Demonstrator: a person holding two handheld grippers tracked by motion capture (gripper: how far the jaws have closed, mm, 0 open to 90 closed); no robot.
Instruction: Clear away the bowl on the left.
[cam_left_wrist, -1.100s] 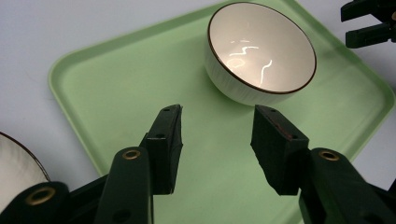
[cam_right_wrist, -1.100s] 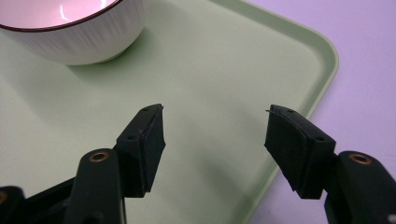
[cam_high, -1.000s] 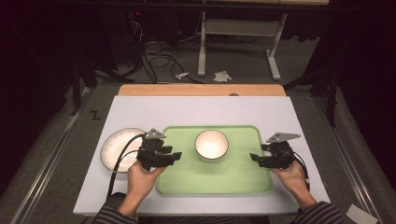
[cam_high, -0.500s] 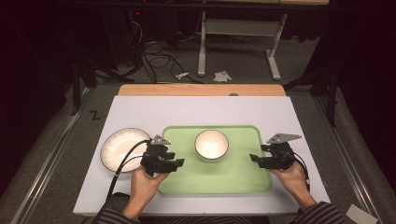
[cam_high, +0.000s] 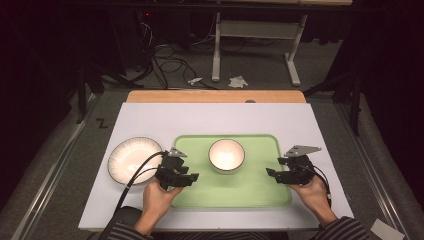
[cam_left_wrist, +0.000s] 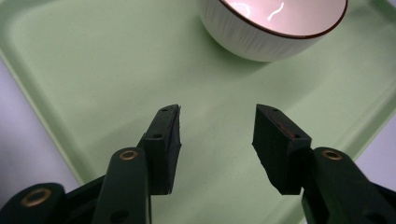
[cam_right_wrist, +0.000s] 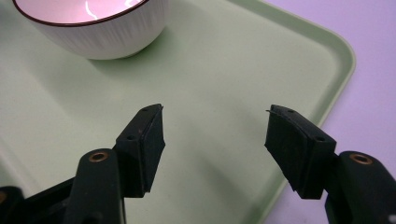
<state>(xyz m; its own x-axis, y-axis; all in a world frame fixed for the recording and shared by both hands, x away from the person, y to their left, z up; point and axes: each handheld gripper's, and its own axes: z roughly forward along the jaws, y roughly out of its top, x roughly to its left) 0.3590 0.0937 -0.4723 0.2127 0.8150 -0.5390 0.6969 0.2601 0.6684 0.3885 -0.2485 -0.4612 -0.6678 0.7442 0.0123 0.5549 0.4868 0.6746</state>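
The green tray (cam_high: 250, 192) lay flat on the white table (cam_high: 210, 120), with the white bowl (cam_high: 226, 155) standing on its far half, between the two grippers and clear of both. A ribbed plate (cam_high: 131, 159) rested on the table just beside the tray's left edge.

Risks, as judged: if the two sides were lifted unevenly, the tray would tilt and the bowl (loose, nothing restraining it) could slide to the rim or tip off. A shallow bite on the thin rim might slip. The left gripper's cable crossed the plate and could drag it.

The left hand (cam_high: 157, 200) came in from the near edge, palm roughly level, carrying the left gripper (cam_high: 186, 177) low over the tray's left border and pointing inward. The right hand (cam_high: 312, 192) mirrored it, with the right gripper (cam_high: 272, 174) over the right border.

In the left gripper view, the jaws stood apart with bare tray between them, gripping nothing. In the right gripper view, the jaws stood wider apart, likewise empty, the tray's rim passing near the outer jaw.
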